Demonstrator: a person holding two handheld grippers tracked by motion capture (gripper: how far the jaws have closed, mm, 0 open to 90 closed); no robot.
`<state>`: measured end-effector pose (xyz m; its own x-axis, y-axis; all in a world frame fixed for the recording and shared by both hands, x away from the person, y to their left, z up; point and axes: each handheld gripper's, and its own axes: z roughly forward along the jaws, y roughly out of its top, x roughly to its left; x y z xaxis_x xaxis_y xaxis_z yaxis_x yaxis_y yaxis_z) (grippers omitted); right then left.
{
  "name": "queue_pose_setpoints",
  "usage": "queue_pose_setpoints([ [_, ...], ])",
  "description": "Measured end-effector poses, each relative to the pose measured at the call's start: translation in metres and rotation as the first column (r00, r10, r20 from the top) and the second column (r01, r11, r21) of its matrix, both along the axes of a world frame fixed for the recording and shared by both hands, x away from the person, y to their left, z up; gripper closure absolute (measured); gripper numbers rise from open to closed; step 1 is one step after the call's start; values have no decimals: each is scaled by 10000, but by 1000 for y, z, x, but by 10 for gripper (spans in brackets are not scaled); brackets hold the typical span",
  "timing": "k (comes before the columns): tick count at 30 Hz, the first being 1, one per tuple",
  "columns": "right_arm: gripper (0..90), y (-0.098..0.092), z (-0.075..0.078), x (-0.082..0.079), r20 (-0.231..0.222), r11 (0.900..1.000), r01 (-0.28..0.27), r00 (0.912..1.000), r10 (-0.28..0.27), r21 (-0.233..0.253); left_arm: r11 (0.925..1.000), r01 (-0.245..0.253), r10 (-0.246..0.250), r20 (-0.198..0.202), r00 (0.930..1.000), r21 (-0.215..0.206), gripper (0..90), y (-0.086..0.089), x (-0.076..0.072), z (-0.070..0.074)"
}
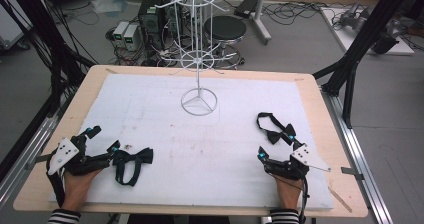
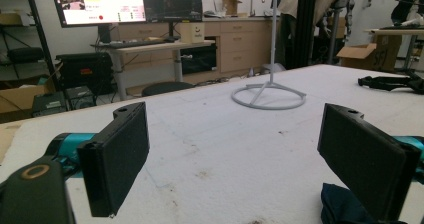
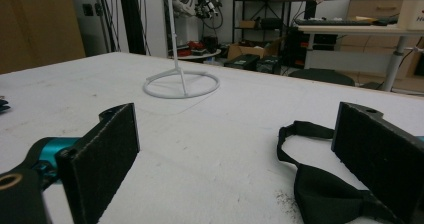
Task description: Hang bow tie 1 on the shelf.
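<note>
A dark navy bow tie (image 1: 131,160) lies on the white mat (image 1: 225,149) at the front left. My left gripper (image 1: 104,139) stands open beside it, its right jaw touching the tie's left wing. In the left gripper view, the navy bow tie (image 2: 345,209) peeks out under that jaw, and nothing lies inside the left gripper (image 2: 240,159). A black bow tie (image 1: 272,133) with a looped strap lies at the front right. My right gripper (image 1: 275,143) is open just behind it. In the right gripper view, the black bow tie (image 3: 325,189) sits between the wide-apart jaws of the right gripper (image 3: 240,154), near the right one.
A white wire display rack (image 1: 198,59) stands at the back middle of the mat on a ring base (image 1: 199,104). The wooden table edge (image 1: 330,134) frames the mat. Black frame posts (image 1: 360,44), cables and computers sit on the floor beyond.
</note>
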<state>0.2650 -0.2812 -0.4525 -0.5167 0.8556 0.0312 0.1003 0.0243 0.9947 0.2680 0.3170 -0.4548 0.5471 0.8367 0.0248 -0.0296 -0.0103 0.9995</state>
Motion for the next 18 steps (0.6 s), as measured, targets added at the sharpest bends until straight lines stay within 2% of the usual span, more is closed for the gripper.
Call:
queue_pose_setpoints([
  [12,43,-1,0,0,23,10000,18,10000,-19,60,9999,84,-82,-203,9998,70,136,0,1,1],
  [18,43,0,0,-1,-14,10000,-3,10000,3,56,9995,247,-250,-146,9996,-204,136,5,3,6],
])
